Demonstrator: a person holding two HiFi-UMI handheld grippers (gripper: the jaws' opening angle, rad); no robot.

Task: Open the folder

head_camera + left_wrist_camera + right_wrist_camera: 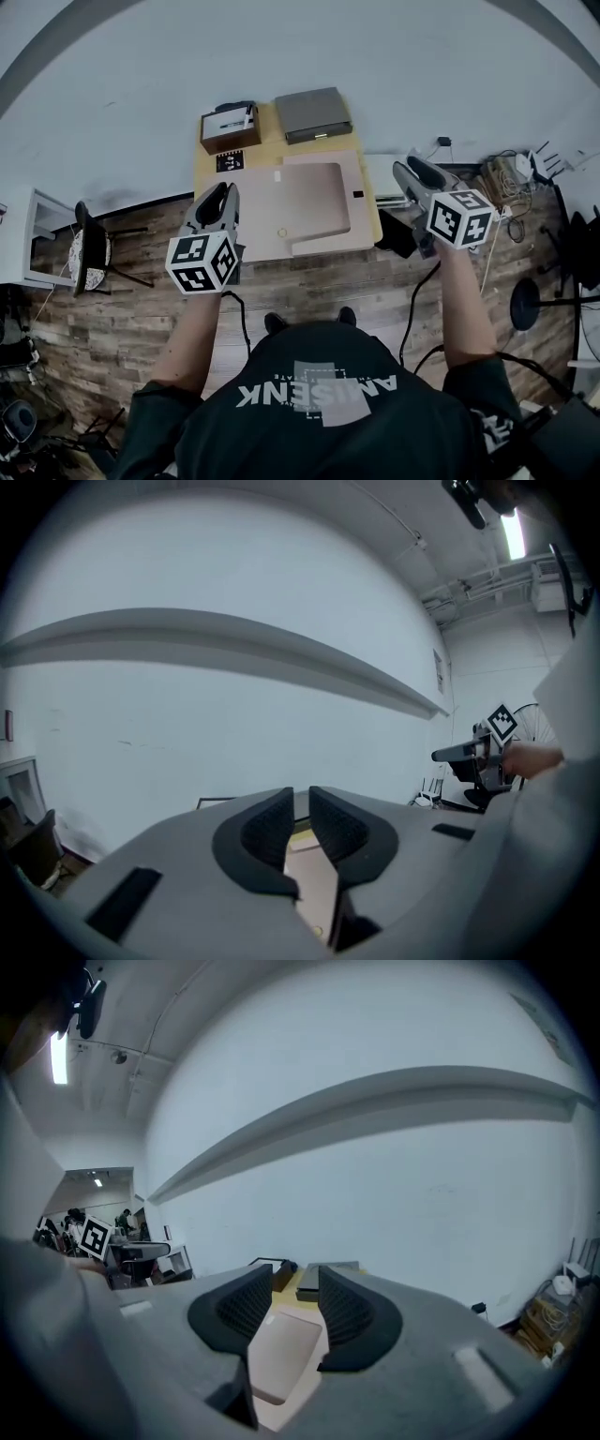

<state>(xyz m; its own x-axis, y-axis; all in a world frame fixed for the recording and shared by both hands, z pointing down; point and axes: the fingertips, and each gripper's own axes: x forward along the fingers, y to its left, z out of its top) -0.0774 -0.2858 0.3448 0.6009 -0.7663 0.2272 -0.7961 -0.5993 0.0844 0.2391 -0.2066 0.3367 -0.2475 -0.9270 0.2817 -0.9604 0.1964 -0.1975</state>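
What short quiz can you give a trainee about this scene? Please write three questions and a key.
1. True or false: the left gripper holds the folder.
2. What lies beside the brown box at the far edge of the table? A) a grey case B) a cup C) a pair of scissors
3. What stands between the jaws of the right gripper?

Key:
1. False. It is raised clear of the folder, with nothing between its jaws.
2. A
3. Nothing. The jaws stand apart and empty.
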